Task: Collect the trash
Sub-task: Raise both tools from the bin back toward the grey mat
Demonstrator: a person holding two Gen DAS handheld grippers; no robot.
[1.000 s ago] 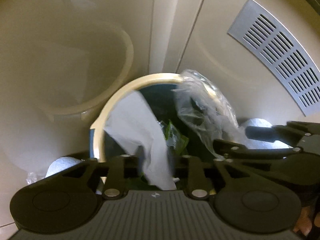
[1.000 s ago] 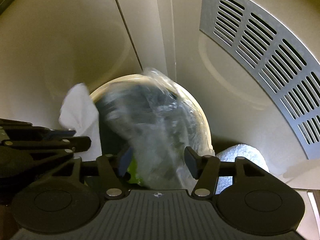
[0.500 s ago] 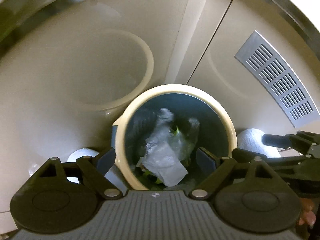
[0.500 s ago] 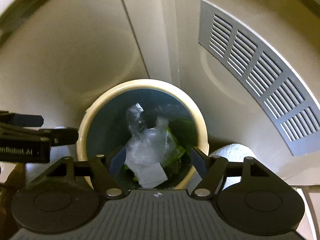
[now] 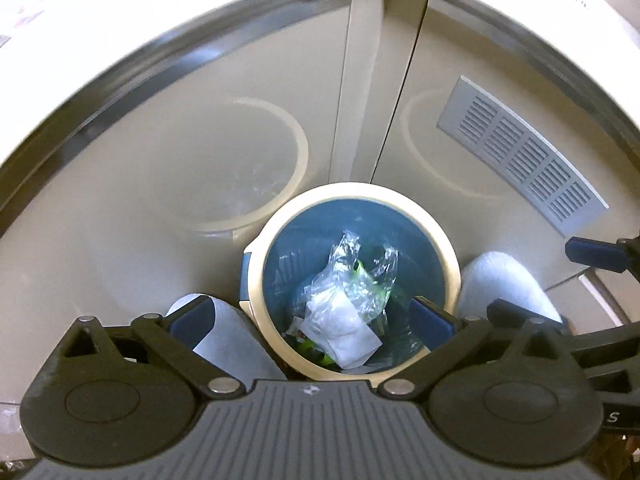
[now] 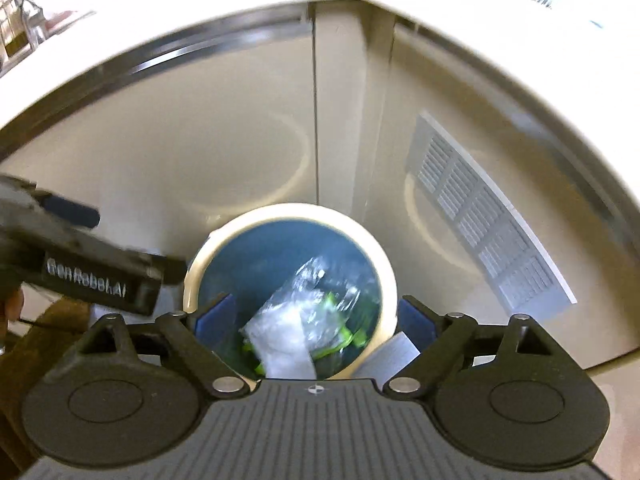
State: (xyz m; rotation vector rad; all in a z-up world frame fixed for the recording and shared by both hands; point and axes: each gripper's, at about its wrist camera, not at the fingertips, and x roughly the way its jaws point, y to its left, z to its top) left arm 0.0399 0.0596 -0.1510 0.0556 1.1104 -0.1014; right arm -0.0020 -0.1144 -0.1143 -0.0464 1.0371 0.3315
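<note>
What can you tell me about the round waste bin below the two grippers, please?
The waste bin is round, upright and open-topped, with a cream rim and a blue inside that looks like plastic. It stands at the foot of beige cabinet doors, with a white paper roll close on either side. Inside lie a crumpled clear plastic bag, a white tissue and green scraps. Neither open gripper touches it.

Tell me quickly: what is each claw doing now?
Left claw: open, holding nothing, jaws just opened.
Right claw: open, holding nothing, jaws just opened.
</note>
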